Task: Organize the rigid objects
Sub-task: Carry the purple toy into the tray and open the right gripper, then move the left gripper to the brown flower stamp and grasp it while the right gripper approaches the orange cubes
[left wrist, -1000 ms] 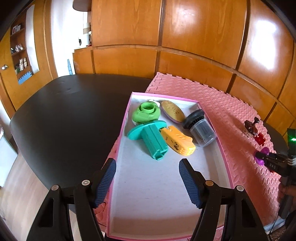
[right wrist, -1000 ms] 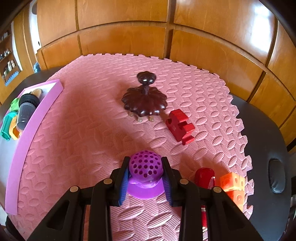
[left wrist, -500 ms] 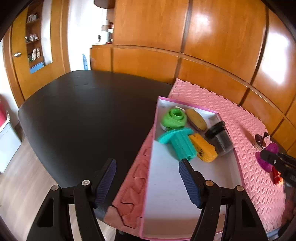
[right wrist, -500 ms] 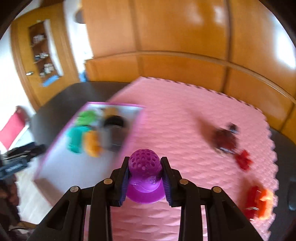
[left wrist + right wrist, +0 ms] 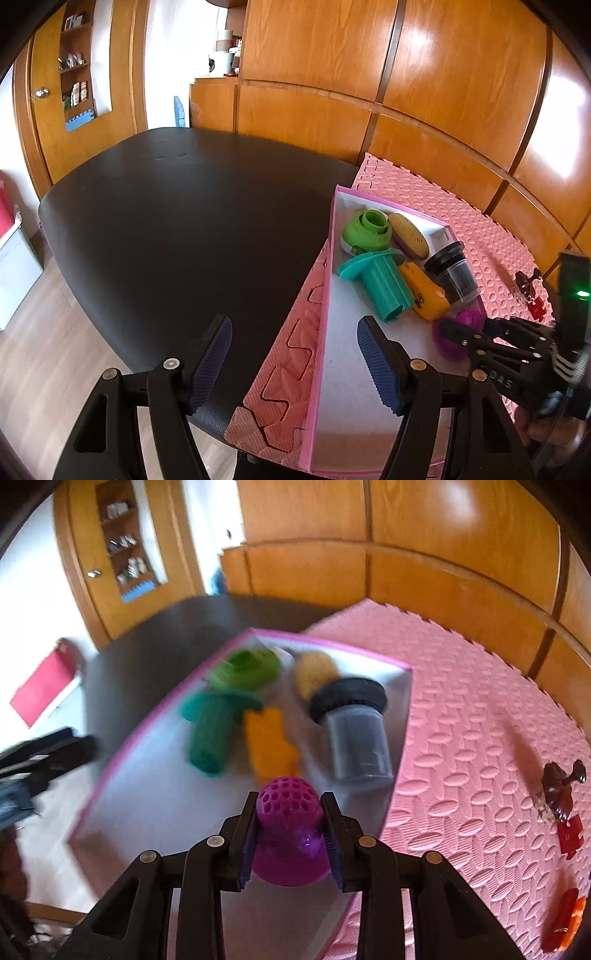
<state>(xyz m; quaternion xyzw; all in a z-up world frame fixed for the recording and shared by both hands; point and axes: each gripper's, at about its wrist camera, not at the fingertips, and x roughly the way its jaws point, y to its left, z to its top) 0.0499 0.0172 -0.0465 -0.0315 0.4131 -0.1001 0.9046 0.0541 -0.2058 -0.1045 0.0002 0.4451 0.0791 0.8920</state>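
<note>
right claw: clamped on a purple dome with holes on top, pads pressing both its sides, bottom centre of the right view

purple dome, location: hanging over the near part of the tray, just in front of the yellow piece and the jar. In the left view it's at lower right, half hidden behind the other claw's fingers

left claw: jaws apart, nothing between them. One blue pad sits over the black table, the other pad over the tray's white floor

tray: pink-rimmed, white inside, sitting on the pink mat at the table's edge, right half of the left view

tray contents: all bunched at the far end. Green cap and a tan oval at the back, teal spool lying on its side, yellow piece next to it, clear jar with a black lid lying down at the right wall

mat, right side of right view: dark brown ornament, red piece just below it, something red-orange at the lower right corner, too blurred to call

focus: right view is pretty smeary, left view is sharp
</note>
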